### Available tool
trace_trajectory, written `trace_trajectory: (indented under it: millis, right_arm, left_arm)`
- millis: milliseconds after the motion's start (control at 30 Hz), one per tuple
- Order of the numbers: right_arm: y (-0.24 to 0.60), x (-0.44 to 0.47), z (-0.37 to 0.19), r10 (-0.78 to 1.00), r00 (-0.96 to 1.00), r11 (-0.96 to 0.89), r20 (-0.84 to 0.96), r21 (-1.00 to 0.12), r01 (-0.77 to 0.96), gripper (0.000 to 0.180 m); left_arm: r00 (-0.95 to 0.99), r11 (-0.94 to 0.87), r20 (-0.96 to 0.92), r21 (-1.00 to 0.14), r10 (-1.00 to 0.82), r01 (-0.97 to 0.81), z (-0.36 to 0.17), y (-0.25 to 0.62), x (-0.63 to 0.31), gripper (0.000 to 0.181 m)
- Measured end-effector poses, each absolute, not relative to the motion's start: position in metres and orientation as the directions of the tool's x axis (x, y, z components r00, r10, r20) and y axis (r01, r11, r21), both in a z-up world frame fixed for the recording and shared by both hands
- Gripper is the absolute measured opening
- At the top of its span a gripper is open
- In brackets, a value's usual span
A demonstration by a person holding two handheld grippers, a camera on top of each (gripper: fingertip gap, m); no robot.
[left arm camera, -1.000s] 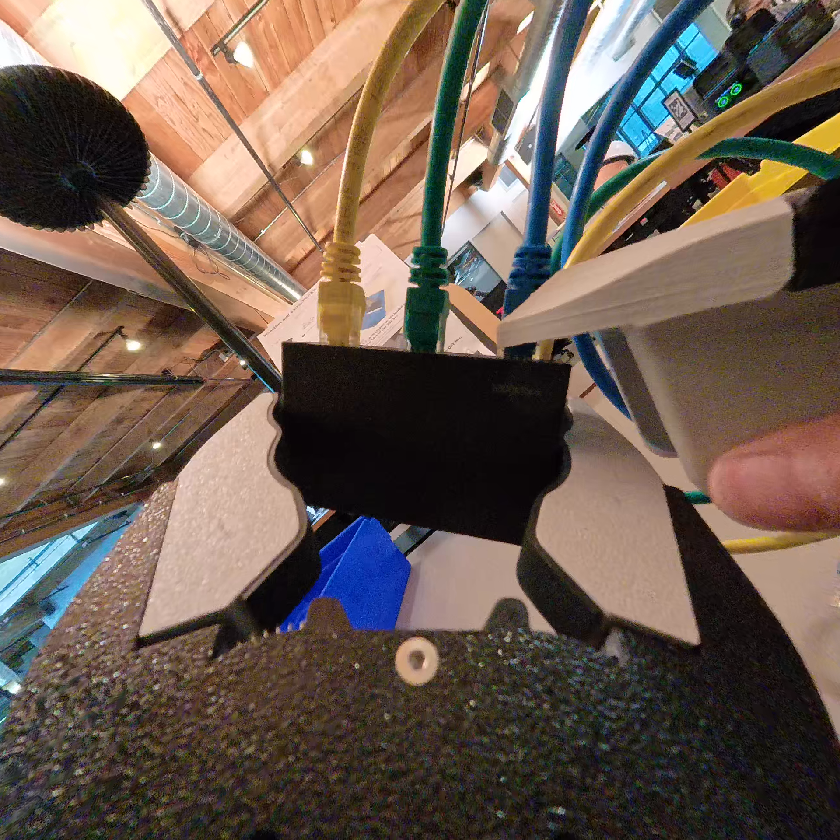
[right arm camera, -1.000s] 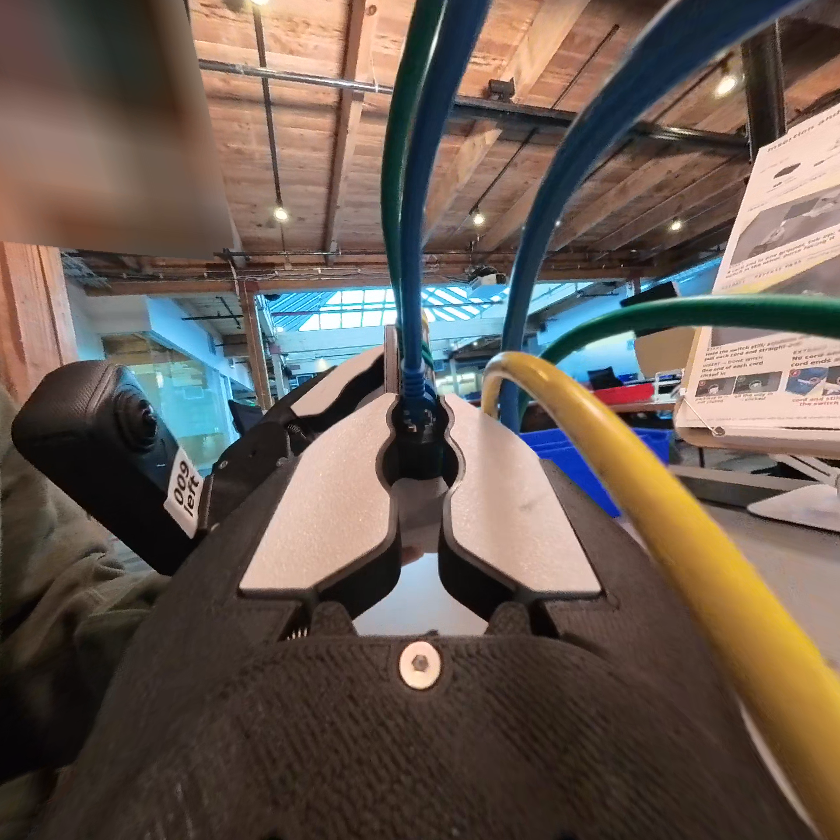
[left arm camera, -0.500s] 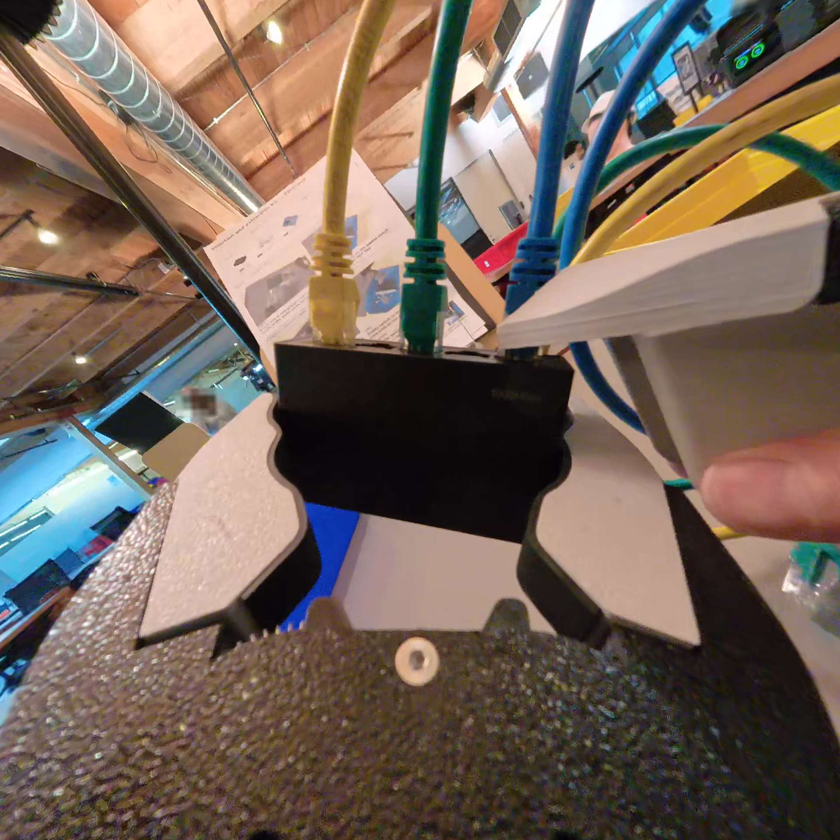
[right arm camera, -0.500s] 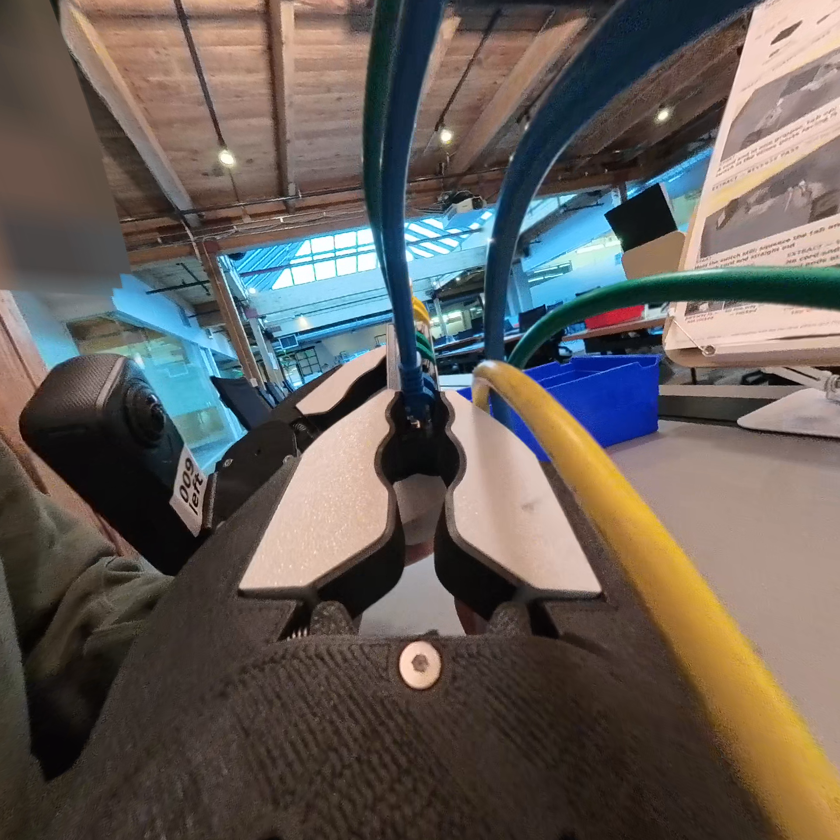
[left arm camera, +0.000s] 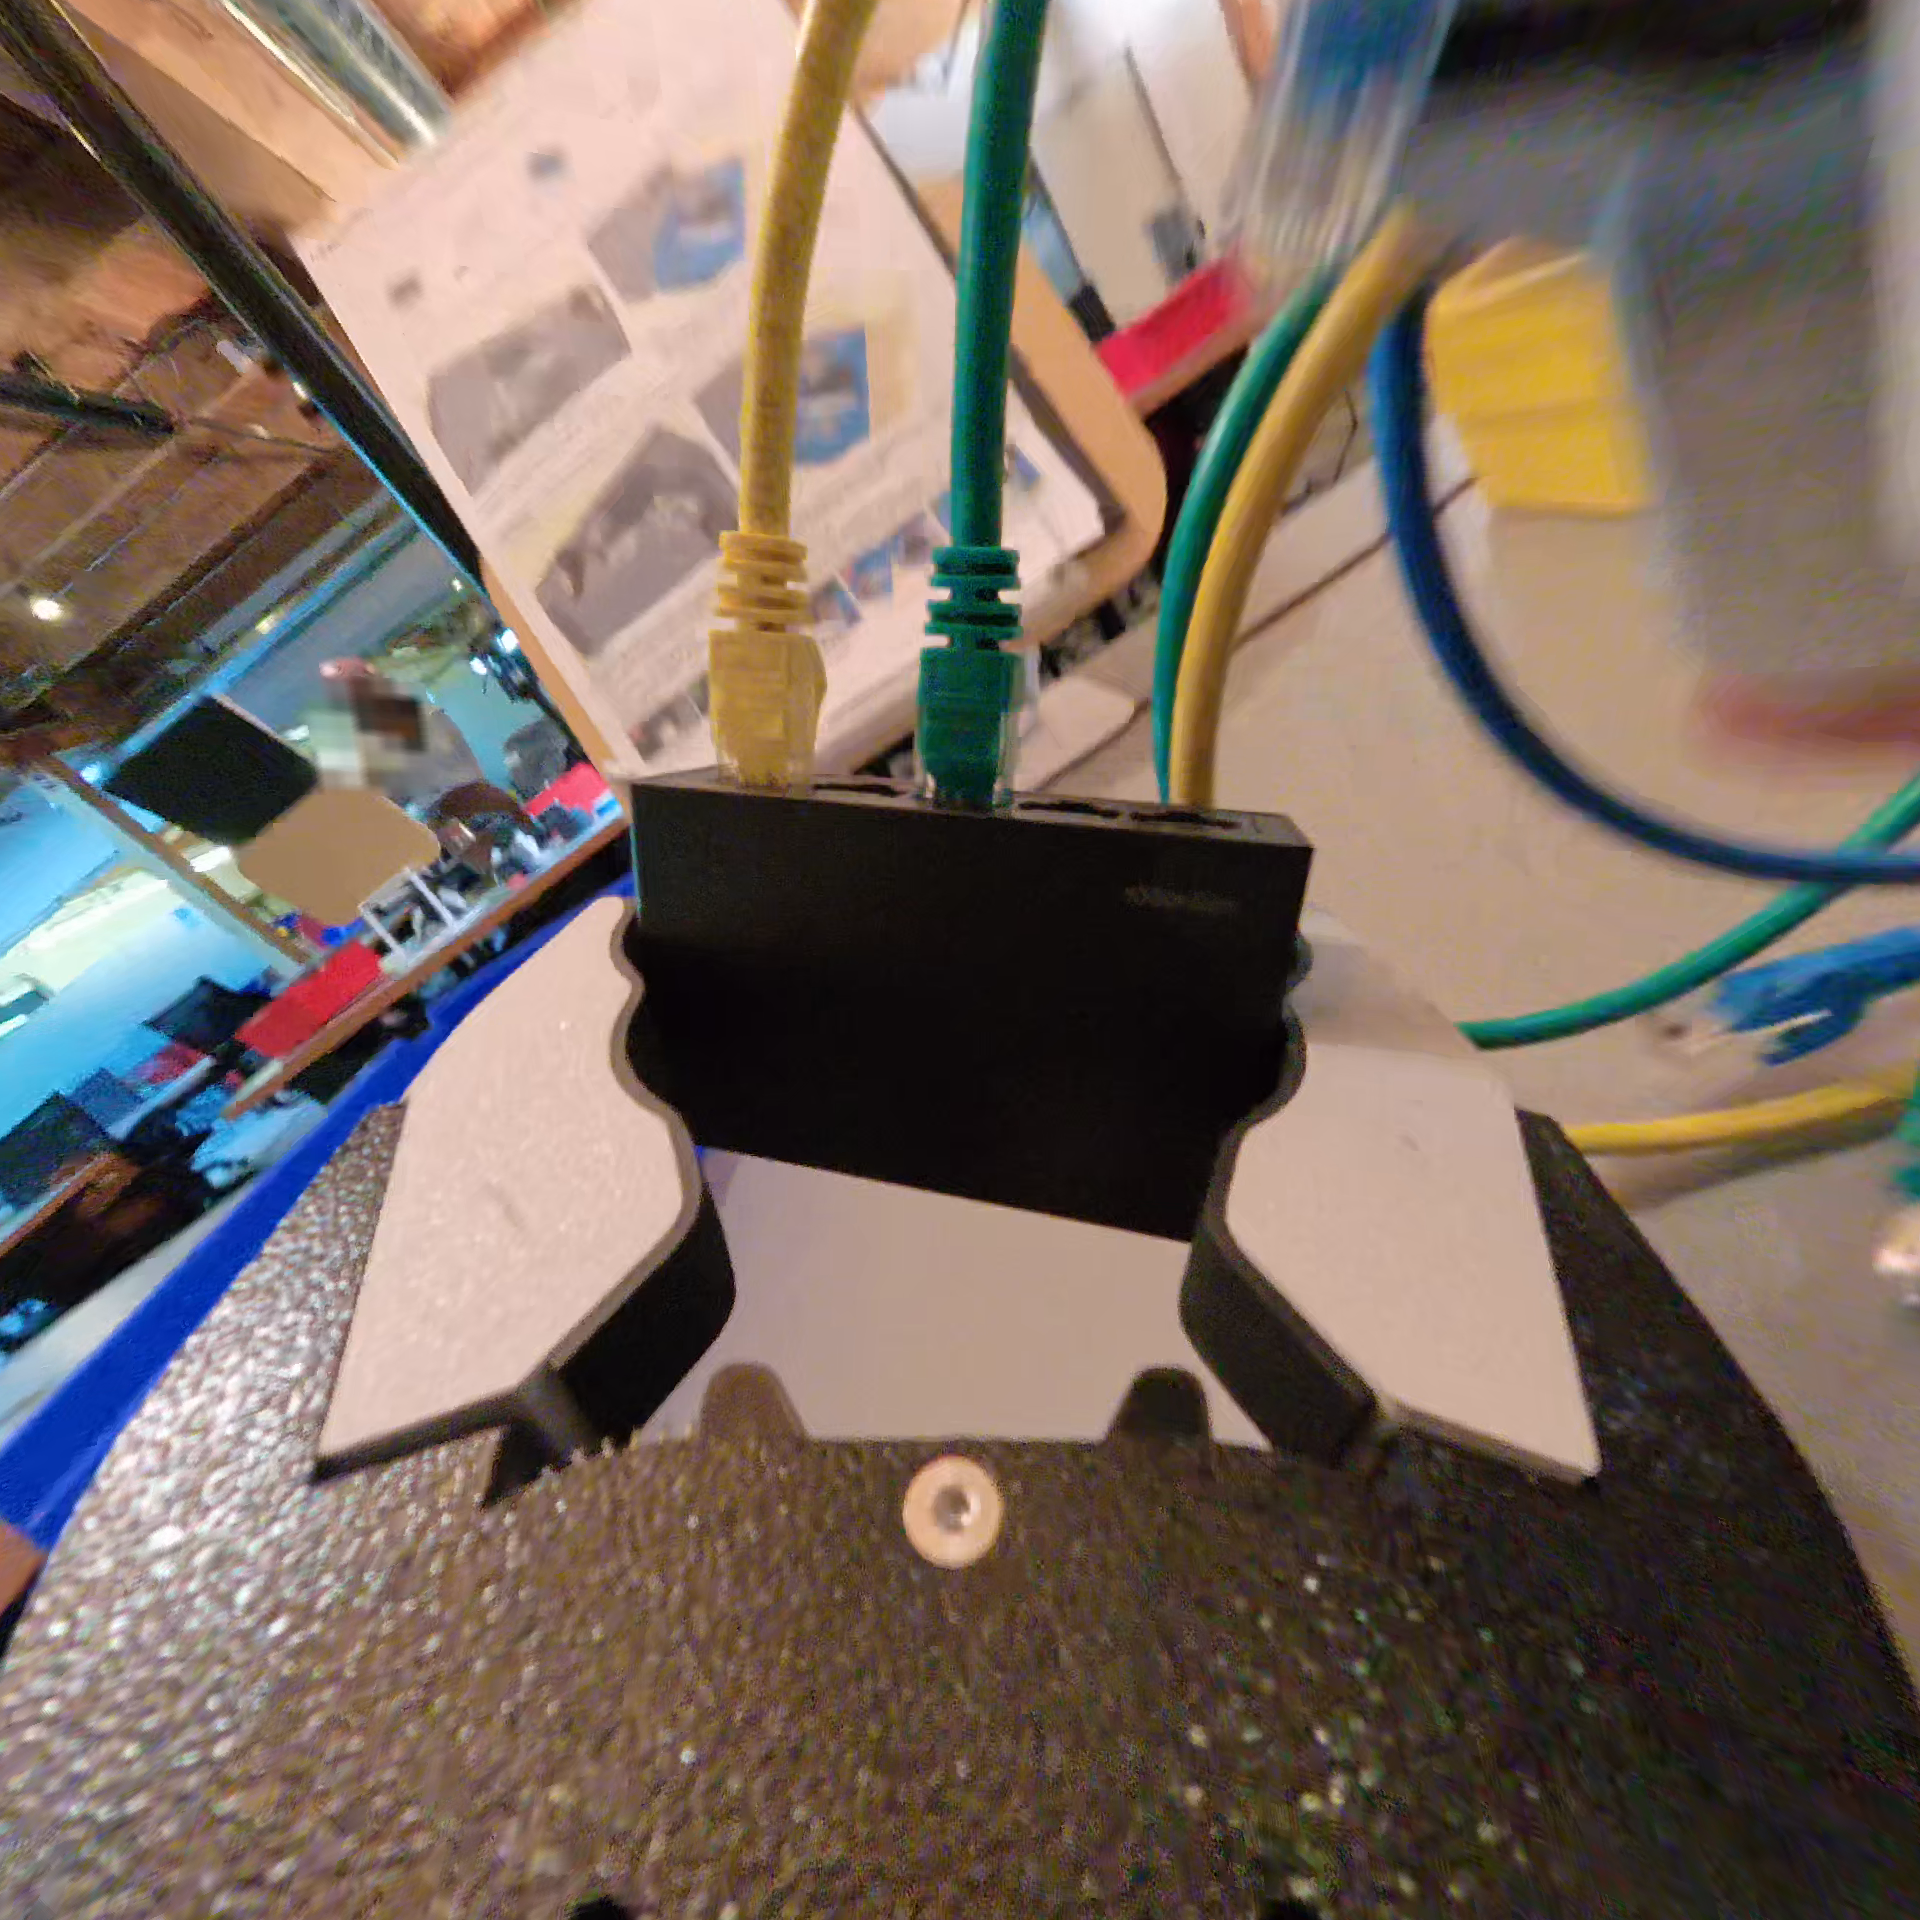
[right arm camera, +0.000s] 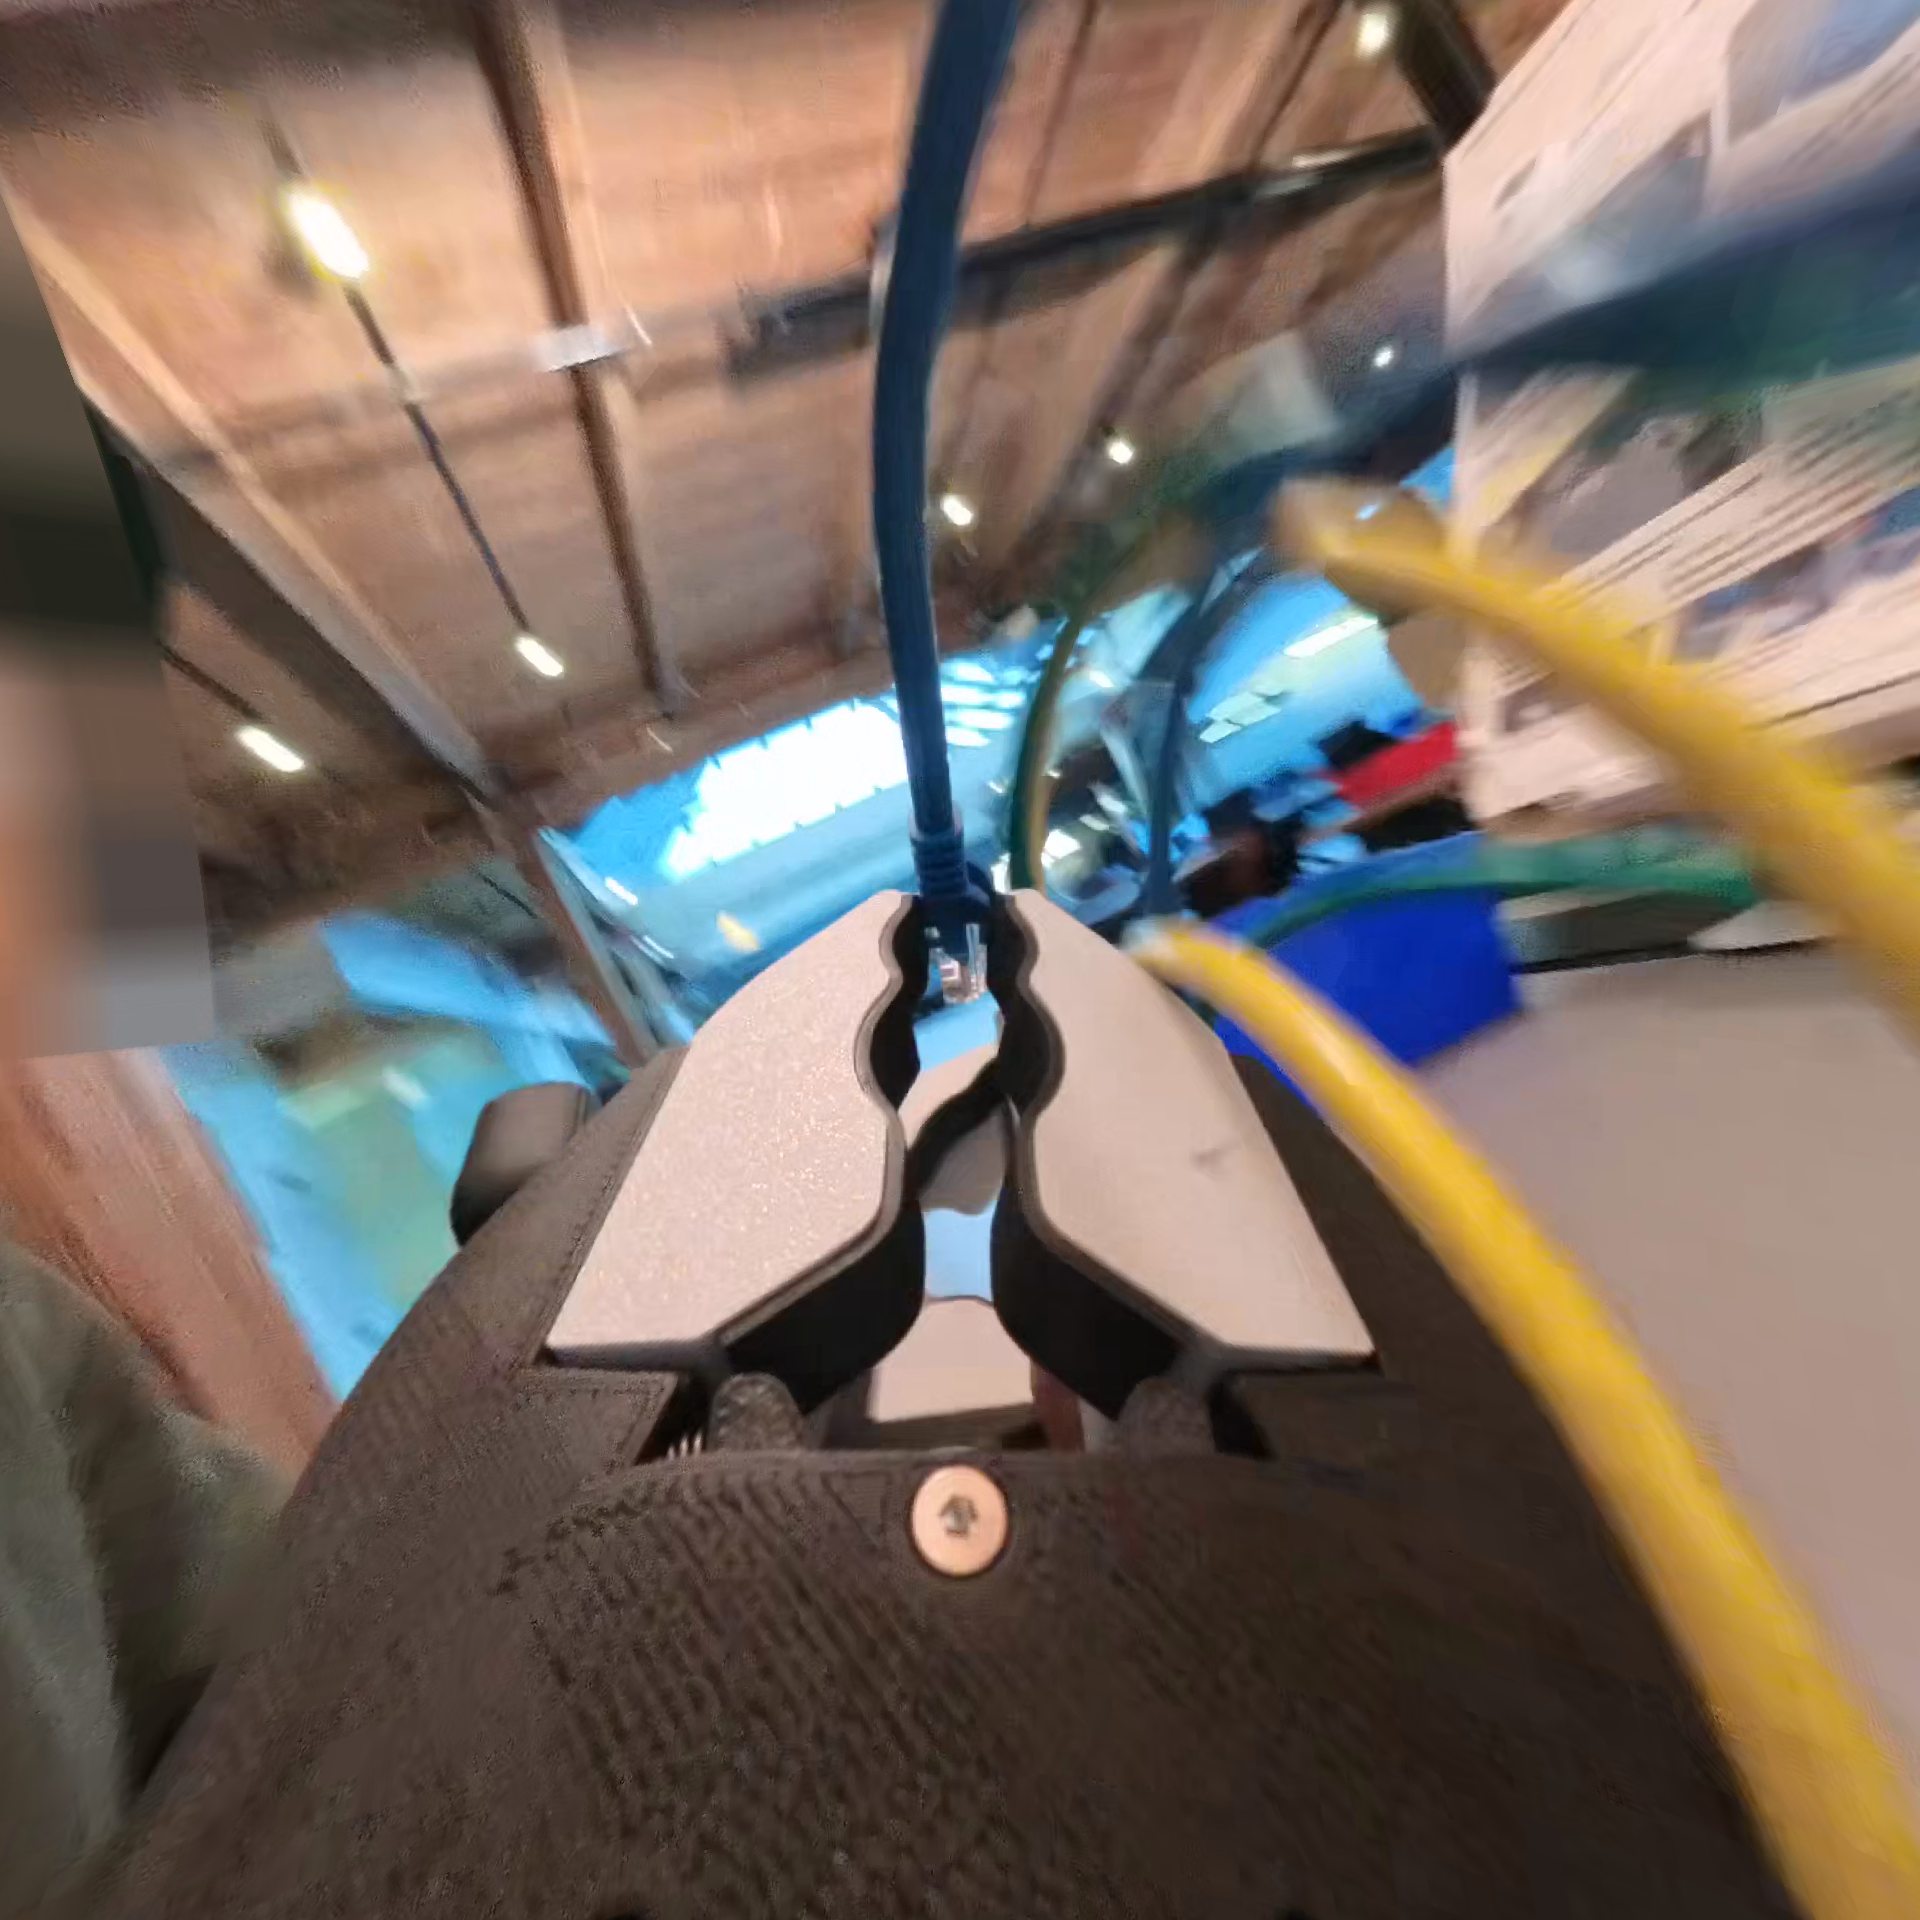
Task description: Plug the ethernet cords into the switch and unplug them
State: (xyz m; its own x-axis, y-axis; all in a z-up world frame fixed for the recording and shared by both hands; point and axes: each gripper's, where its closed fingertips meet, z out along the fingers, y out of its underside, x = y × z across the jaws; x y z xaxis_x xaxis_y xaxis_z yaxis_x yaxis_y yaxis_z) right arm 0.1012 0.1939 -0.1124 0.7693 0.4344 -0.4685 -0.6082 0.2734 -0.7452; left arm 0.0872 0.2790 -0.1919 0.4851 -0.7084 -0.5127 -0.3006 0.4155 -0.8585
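Left gripper [left arm camera: 961, 1049] clamped black switch [left arm camera: 961, 935], ports facing away; yellow plug [left arm camera: 764, 696], green plug [left arm camera: 966, 696] seated. Right gripper [right arm camera: 958, 961] pinched blue plug [right arm camera: 956, 961], free of switch, cord running straight ahead.

The switch [left arm camera: 961, 940] is plain black. Plugged into it stand a yellow cord [left arm camera: 764, 665] and a green cord [left arm camera: 968, 665]; the right tongs' [right arm camera: 961, 961] cord [right arm camera: 914, 582] is blue.
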Motion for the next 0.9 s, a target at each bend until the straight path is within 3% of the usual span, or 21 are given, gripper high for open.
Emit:
trace_trajectory:
  millis: [33, 67, 133, 300, 600, 733, 900]
  right_arm:
    - [0.203, 0.099, -0.123, 0.374, 0.836, 0.2, -0.401, -0.846, -0.495, 0.014]
    - [0.209, 0.097, -0.131, 0.365, 0.835, 0.166, -0.412, -0.853, -0.494, 0.013]
    - [0.209, 0.091, -0.134, 0.377, 0.815, 0.173, -0.44, -0.831, -0.529, 0.014]
    - [0.19, 0.085, -0.128, 0.381, 0.848, 0.096, -0.368, -0.897, -0.432, 0.014]
    - [0.139, 0.116, -0.033, 0.413, 0.894, 0.028, -0.172, -0.979, -0.201, 0.013]
    - [0.127, 0.149, 0.009, 0.419, 0.894, -0.004, -0.16, -0.985, -0.174, 0.013]
    - [0.115, 0.225, 0.035, 0.44, 0.852, 0.021, -0.284, -0.945, -0.326, 0.013]
  left_arm:
    - [0.495, 0.347, -0.433, -0.901, -0.754, -0.26, -0.192, 0.281, 0.085, 0.11]
    - [0.505, 0.32, -0.373, -0.928, -0.779, -0.191, -0.175, 0.275, 0.084, 0.11]
    - [0.489, 0.401, -0.438, -0.897, -0.754, -0.186, -0.155, 0.259, 0.09, 0.109]
    - [0.487, 0.303, -0.397, -0.916, -0.778, -0.262, -0.185, 0.284, 0.085, 0.11]
    - [0.601, 0.206, -0.3, -0.953, -0.741, -0.222, -0.161, 0.334, 0.054, 0.109]
    - [0.616, 0.205, -0.292, -0.956, -0.731, -0.211, -0.156, 0.344, 0.047, 0.109]
    - [0.6, 0.216, -0.297, -0.954, -0.742, -0.206, -0.152, 0.339, 0.048, 0.109]
